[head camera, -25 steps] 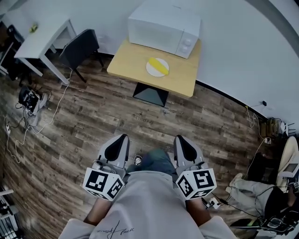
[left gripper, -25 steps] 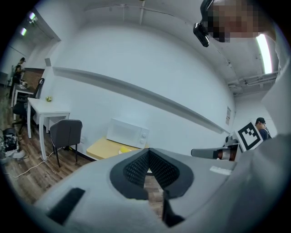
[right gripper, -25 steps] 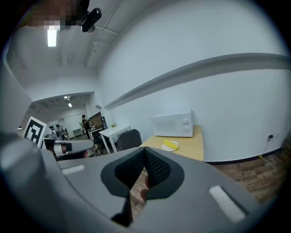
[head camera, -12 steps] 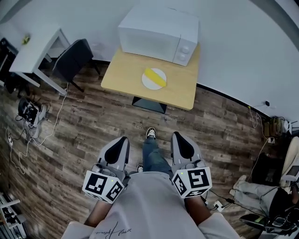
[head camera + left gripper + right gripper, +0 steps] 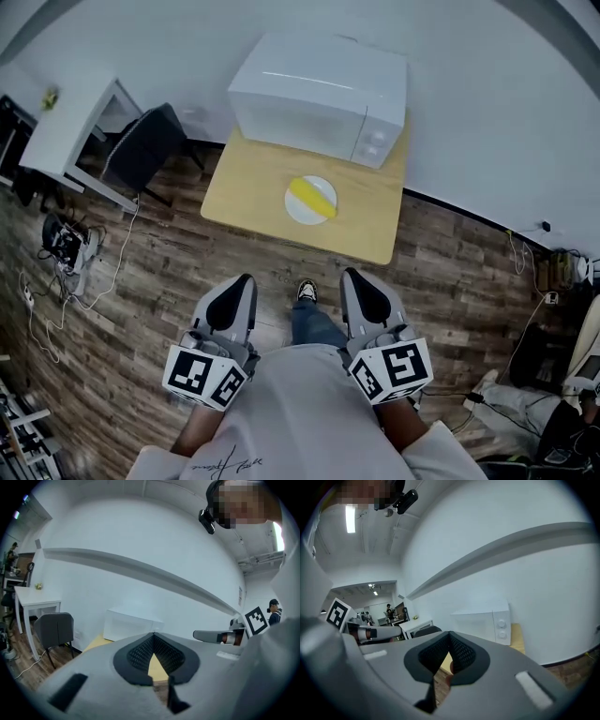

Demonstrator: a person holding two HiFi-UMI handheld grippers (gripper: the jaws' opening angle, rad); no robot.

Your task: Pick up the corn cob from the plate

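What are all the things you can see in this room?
microwave: one, white, at the back of the table
table: one, light wood, against the wall
plate: one, white, on the table before the microwave
corn cob: one, yellow, lying on the plate
chair: one, black, left of the table
desk: one, white, far left
cable pile: one, dark, floor at left
left gripper: grey, shut, empty
right gripper: grey, shut, empty

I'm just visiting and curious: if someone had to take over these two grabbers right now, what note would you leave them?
Left gripper: shut, empty, at waist level.
Right gripper: the same.
The corn cob lies on the plate on the table, before the microwave, out ahead of both grippers.
Done: nothing yet.
Left: reach the table, open one gripper, lift the corn cob.
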